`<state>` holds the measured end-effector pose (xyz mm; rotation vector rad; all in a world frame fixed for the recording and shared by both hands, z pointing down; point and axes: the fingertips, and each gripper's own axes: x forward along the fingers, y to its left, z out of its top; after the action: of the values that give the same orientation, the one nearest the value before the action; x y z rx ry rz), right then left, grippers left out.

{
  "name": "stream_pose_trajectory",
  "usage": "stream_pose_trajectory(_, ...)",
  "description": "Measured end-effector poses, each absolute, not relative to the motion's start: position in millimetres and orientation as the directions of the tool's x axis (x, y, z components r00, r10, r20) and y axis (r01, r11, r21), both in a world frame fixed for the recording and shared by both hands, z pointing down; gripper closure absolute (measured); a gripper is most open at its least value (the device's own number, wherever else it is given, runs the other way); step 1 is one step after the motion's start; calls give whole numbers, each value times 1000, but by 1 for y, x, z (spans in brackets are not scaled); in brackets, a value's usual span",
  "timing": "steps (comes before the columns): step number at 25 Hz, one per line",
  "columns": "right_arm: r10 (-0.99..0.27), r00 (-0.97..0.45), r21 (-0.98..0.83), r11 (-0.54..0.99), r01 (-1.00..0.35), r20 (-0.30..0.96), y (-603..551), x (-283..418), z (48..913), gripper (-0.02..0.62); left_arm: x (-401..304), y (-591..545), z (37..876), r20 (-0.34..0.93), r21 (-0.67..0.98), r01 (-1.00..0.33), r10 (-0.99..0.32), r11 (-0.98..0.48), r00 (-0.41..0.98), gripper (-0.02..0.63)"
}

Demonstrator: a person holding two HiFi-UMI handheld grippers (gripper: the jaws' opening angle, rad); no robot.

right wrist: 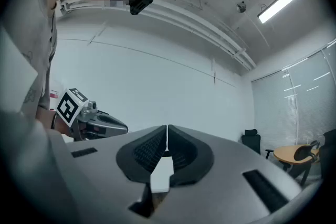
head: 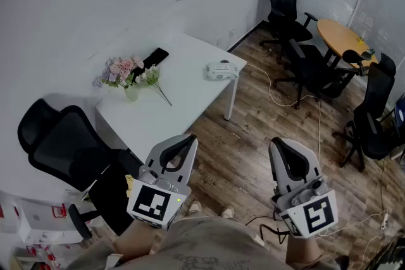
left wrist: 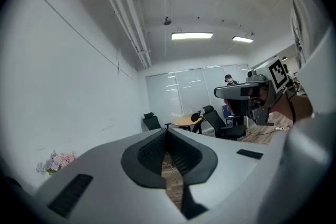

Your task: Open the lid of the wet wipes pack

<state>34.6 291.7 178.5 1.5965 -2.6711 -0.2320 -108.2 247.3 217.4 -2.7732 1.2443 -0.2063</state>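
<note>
White table (head: 190,98), set against the wall: wet wipes pack (head: 221,69), small and white, lies near the table's far right corner. Pink and white flowers (head: 126,73) stand toward its left end, with a flat black item (head: 155,58) just behind them by the wall. Black office chair (head: 60,145) at the table's near left end; round wooden table (head: 345,38) well beyond its right end. Left gripper (head: 187,141) and right gripper (head: 280,146), held level in front of the table and well apart from the pack: each has its jaws pressed together with nothing between them.
</note>
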Motion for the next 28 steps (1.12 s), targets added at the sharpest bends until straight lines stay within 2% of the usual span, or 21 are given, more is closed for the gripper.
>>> stream_pose_trajectory(23, -850, -516, 67, 512, -856, -102, 299, 94, 193, 561, -64, 252, 234, 114, -179, -758, -778, -628, 617, 589)
stream_pose_trajectory(24, -846, -525, 77, 520, -851, -93, 298, 94, 195, 529, -61, 250, 234, 110, -181, -757, -778, -627, 618, 589)
stream_pose_trajectory(25, -842, -532, 89, 526, -846, -84, 295, 93, 198, 434, -59, 248, 234, 106, -188, -756, -778, -627, 619, 589)
stream_pose_trajectory(26, -840, -537, 99, 529, -843, -76, 293, 93, 200, 391, -56, 246, 234, 103, -194, -755, -778, -627, 620, 589)
stream_pose_trajectory(28, -838, -542, 109, 534, -838, -62, 288, 95, 205, 391, -49, 244, 236, 107, -181, -755, -776, -630, 622, 589)
